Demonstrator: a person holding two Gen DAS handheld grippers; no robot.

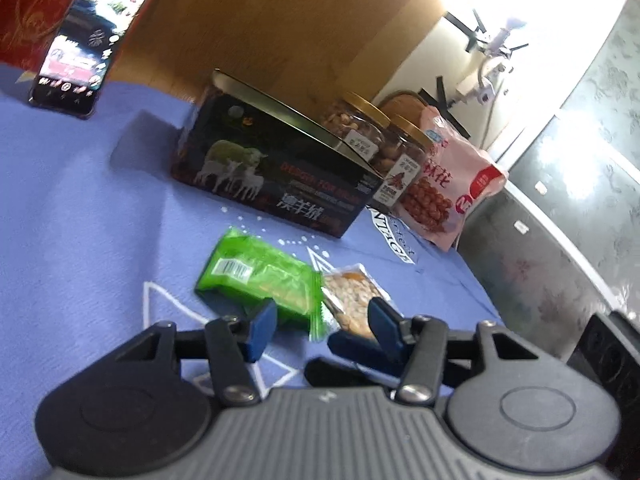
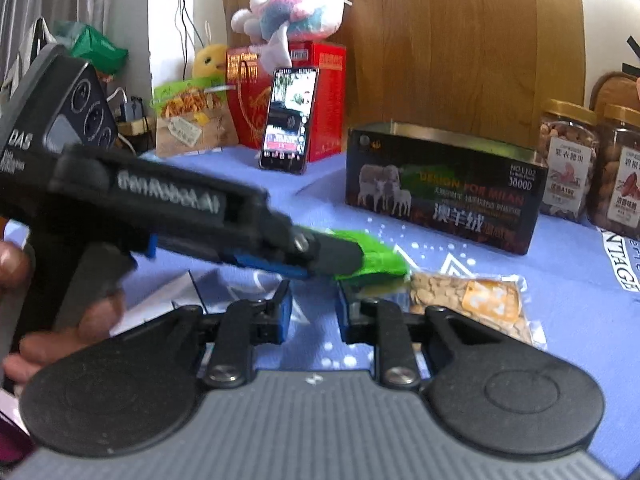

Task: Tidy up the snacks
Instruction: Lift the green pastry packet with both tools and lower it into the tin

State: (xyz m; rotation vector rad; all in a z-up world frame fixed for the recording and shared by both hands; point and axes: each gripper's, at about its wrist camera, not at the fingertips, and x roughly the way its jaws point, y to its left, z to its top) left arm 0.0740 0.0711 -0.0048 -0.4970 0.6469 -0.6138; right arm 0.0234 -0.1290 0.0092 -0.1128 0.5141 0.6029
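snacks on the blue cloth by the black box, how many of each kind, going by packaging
Going by both wrist views:
Jars with gold lids: 2, nut jar and second nut jar
Large pink bag: 1, pink snack bag
Small green packet: 1, green packet
Small clear packet: 1, clear nut packet
Total: 5

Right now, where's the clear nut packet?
In both wrist views the clear nut packet lies flat on the blue cloth, right of the green snack packet, in front of the black tin.

surface: blue cloth [image 1: 80,208] — on it: black tin box [image 1: 276,168] | green packet [image 1: 260,280] | clear nut pouch [image 1: 352,292] | phone [image 1: 84,40]
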